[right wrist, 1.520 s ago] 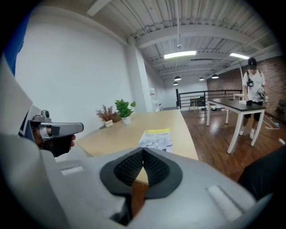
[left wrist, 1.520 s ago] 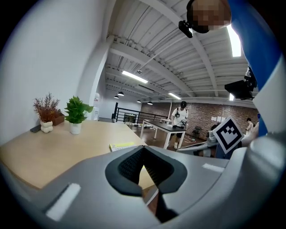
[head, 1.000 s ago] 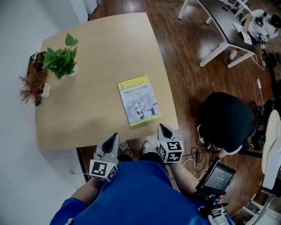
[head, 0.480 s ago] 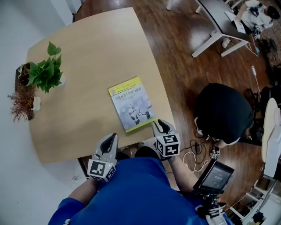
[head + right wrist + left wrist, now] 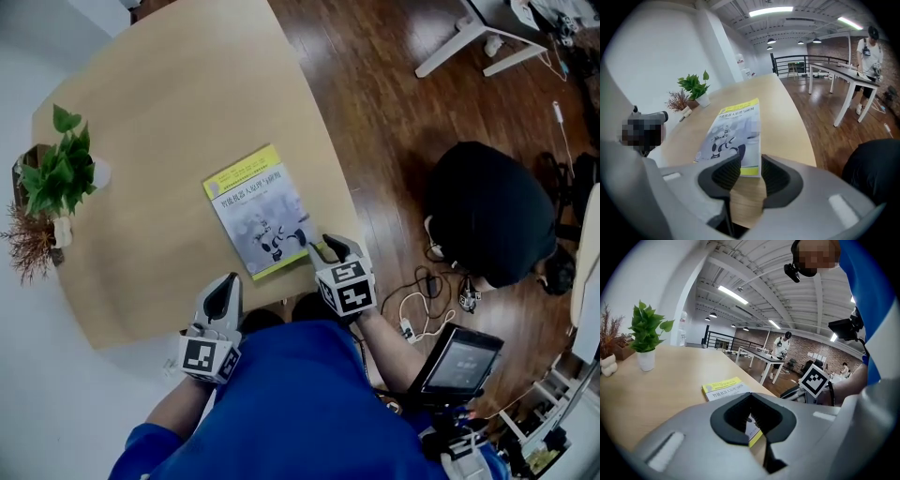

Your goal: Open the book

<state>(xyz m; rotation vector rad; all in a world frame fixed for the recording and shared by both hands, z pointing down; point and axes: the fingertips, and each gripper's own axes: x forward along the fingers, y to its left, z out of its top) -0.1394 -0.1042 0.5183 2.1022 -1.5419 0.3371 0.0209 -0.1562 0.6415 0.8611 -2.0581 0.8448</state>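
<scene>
Left tongs point(image 5: 227, 283) hang just off the near left of the closed paperback book with a grey cover, a yellow band along its far end and a robot picture point(image 5: 255, 211). Their pads are drawn together with only a thin slit between them and nothing in it. They sit over the near edge of the pale, round-cornered wooden desk point(image 5: 169, 122), apart from the book.

Far to the book's left, at the desk's edge by the white wall, stands a dried brown plant point(image 5: 28, 246). Just beyond it is a potted green leafy plant point(image 5: 58, 173).

The book lies flat, cover up, on the near right part of the desk, turned a little askew to the edge.

Right tongs point(image 5: 326, 244) point down at the book's near right corner. Their jaws have just been opening and now stand spread; that corner shows in the gap between them, and neither pad presses on it. Whether a tip touches the desk I cannot tell.

Right of the book runs a dark wooden plank floor point(image 5: 375, 103), where a person in black point(image 5: 492, 211) is bent over, well apart from the book. Nearer than that person is a small lit screen point(image 5: 459, 364). Farther right and beyond the book show the white legs of another table point(image 5: 464, 42).
</scene>
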